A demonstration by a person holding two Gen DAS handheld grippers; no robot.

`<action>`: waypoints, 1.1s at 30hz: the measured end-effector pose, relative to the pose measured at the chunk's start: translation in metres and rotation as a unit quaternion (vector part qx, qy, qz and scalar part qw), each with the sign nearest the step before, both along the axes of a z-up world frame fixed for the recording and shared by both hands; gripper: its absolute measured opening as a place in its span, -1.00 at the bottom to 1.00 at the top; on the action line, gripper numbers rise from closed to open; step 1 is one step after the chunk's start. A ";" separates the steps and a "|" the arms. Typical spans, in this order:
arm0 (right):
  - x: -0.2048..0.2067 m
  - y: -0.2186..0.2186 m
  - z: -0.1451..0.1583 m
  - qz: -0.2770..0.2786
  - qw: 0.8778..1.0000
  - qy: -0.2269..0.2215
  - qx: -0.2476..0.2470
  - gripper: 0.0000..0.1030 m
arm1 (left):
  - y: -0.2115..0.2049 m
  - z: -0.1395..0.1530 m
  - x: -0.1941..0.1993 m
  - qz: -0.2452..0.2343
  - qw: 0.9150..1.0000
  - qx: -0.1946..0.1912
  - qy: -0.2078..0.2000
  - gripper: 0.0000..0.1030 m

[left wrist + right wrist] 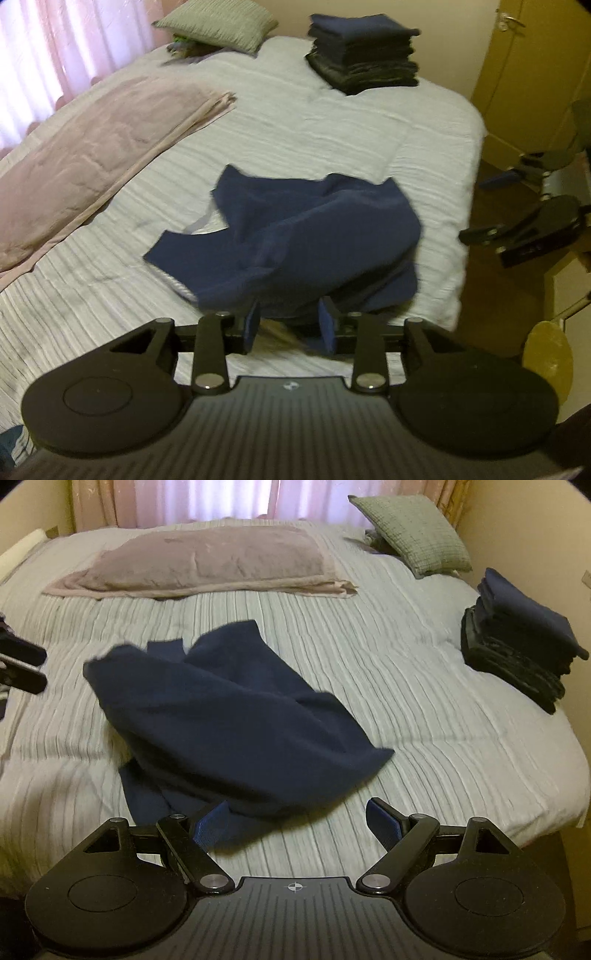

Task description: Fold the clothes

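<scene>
Crumpled navy cloth [236, 723], soft and creased, heaped mid-bed on ribbed pale bedspread [424, 701]. Left gripper [290, 326] parted narrowly, blue pads at cloth's near edge, grip unclear. Right gripper [295, 823] spread wide, empty. Square dark folded stack [517, 650] near far corner.

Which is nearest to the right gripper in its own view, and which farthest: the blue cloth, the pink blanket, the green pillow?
From the right gripper:
1. Blue cloth, just ahead, slightly left.
2. Pink blanket, far side, centre-left.
3. Green pillow, far right corner.
</scene>
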State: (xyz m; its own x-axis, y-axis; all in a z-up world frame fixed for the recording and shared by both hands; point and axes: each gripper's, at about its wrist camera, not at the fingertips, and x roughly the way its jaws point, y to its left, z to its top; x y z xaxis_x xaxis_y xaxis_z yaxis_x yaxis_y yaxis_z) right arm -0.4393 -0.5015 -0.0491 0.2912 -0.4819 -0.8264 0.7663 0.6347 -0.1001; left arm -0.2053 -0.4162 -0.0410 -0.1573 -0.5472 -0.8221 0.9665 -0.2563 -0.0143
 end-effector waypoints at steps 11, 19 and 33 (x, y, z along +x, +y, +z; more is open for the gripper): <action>0.100 -0.070 -0.019 0.073 0.997 -0.003 -0.003 0.64 | -0.047 -0.007 0.070 0.056 0.998 0.013 0.032 -0.10; 0.104 -0.138 -0.057 0.152 0.987 0.056 0.015 0.64 | -0.116 -0.023 0.062 0.098 0.994 0.035 0.047 0.13; 0.031 -0.265 -0.171 0.236 0.955 0.031 0.177 0.63 | -0.243 -0.127 0.012 0.141 0.975 0.171 -0.006 0.24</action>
